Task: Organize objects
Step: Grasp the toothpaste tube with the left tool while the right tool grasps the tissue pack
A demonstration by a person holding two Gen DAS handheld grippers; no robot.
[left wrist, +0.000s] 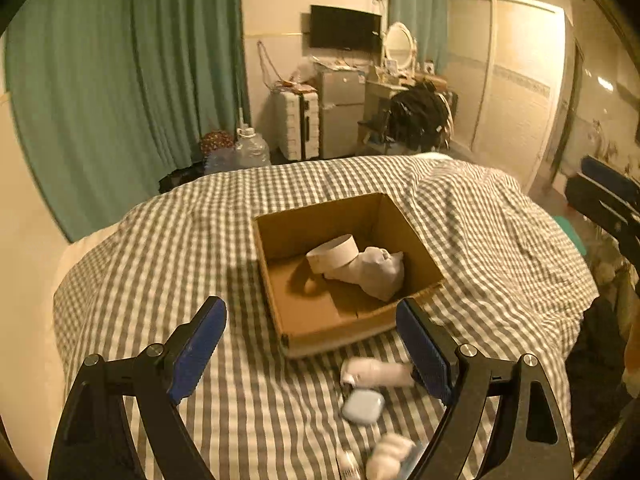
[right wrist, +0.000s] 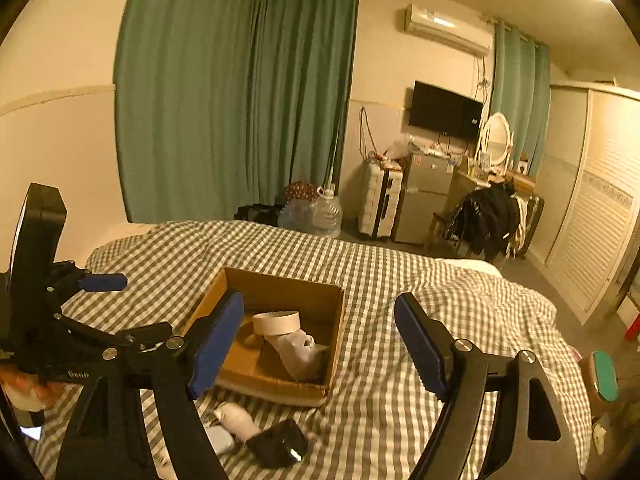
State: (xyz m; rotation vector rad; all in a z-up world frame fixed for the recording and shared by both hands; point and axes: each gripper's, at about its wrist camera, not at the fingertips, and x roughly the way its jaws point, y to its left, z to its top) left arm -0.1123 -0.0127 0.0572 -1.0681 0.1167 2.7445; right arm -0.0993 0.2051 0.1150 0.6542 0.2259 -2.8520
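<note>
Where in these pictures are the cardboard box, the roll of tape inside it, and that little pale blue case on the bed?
cardboard box (left wrist: 280, 236), left wrist view, inner back wall.
roll of tape (left wrist: 334, 258), left wrist view, outer side.
pale blue case (left wrist: 363, 406), left wrist view, middle of its lid.

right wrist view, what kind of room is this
Most likely a lived-in bedroom: a bed under a grey-and-white checked cover, a wall-mounted black television, and an oval white vanity mirror on a dresser, with green curtains behind.
</note>
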